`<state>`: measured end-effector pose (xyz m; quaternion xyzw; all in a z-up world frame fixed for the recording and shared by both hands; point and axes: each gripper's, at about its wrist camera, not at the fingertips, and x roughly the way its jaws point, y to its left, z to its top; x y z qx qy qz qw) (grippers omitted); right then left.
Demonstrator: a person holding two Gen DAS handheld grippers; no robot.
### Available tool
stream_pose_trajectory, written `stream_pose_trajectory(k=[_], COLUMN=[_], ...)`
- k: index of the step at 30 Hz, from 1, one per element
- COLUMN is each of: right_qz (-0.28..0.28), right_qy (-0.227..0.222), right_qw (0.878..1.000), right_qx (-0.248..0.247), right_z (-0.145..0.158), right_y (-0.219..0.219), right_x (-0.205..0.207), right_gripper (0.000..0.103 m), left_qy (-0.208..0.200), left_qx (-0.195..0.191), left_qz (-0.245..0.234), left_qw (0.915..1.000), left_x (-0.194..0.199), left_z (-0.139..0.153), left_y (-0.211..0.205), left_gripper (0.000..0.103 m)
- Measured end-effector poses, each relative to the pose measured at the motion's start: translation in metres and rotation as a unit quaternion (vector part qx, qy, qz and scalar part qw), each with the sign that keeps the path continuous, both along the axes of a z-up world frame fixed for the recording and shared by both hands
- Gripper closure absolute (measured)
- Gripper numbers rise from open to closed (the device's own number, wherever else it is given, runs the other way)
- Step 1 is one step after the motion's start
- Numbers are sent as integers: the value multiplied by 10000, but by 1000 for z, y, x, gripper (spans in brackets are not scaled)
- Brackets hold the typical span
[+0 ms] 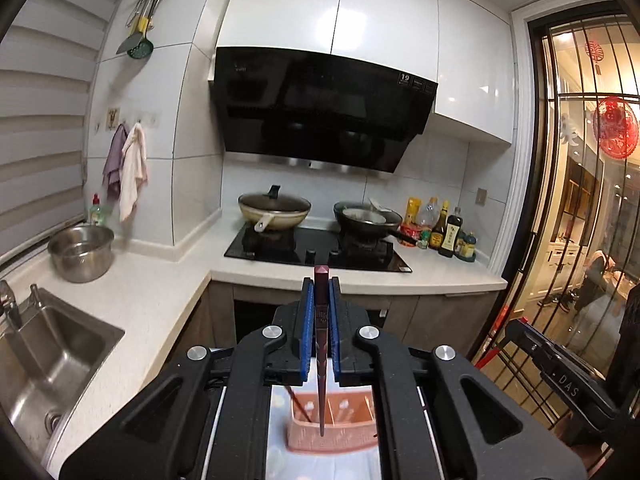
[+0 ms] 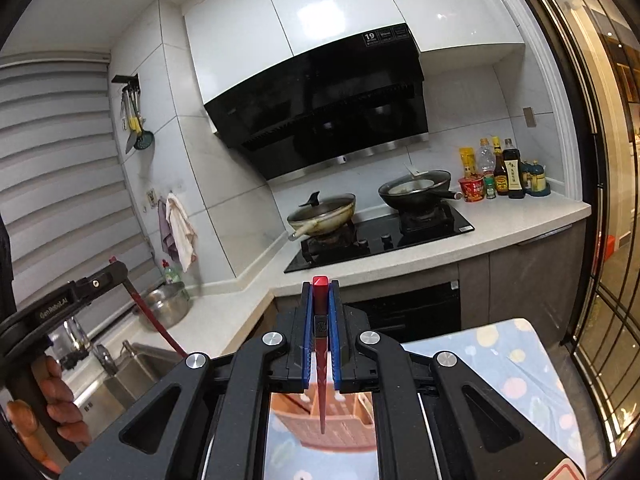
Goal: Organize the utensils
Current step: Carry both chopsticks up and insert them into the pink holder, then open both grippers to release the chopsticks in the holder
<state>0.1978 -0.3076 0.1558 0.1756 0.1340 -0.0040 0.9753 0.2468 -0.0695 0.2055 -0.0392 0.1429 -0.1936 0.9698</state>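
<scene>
— Where pinched between blue pads, one dark maroon chopstick (image 1: 321, 344): upright in the left gripper (image 1: 321, 292), butt end above the fingertips, thin tip down over the pink utensil holder (image 1: 332, 436).

— Tip inside a compartment or just above?

— Cannot tell; seen through the gap in the gripper frame only. Overlaps the holder's near wall in the left wrist view. Another dark stick (image 1: 298, 402) already leaning in the holder's left compartment.

— And the right side?

— Much the same. Right gripper (image 2: 320, 292) clamped narrow on a red chopstick (image 2: 321, 360), square red end up, point down over the same holder (image 2: 340, 428), here seen at a tilt. Holder standing on a pale blue cloth with coloured dots (image 2: 508, 364).

— Further out?

— Left gripper's handle (image 2: 52, 312) at the left edge of the right wrist view, bare fingers (image 2: 60, 392) wrapped round it, maroon stick (image 2: 154, 320) slanting down from it. Beyond: white worktop (image 1: 160, 304), steel sink (image 1: 48, 364), steel pot (image 1: 82, 254) near the window blind. Black hob (image 1: 316, 250) with a lidded cream pan (image 1: 275, 209) and a dark wok (image 1: 368, 220); sauce bottles (image 1: 444, 232) just right of it, black hood (image 1: 320, 108) above, ladles hanging on the wall (image 1: 140, 28).
</scene>
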Motion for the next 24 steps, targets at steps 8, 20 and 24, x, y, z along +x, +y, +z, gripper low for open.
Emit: stream_pose_trajectory(k=[8, 20, 24], right_qz=[-20, 72, -79], right_qy=[143, 1035, 941], right_qw=[9999, 9945, 9954], right_qx=[0, -134, -145], right_z=[-25, -88, -87], right_y=[2, 9, 11], right_x=[53, 85, 71], right_gripper=[96, 91, 55], left_qy=[406, 1058, 1086], left_qx=[25, 151, 241], left_qz=[25, 135, 362], left_qw=[9992, 9942, 9931], left_x=[53, 75, 67], left_z=[-42, -98, -102], left_y=[-13, -8, -4], left_gripper=[96, 95, 54])
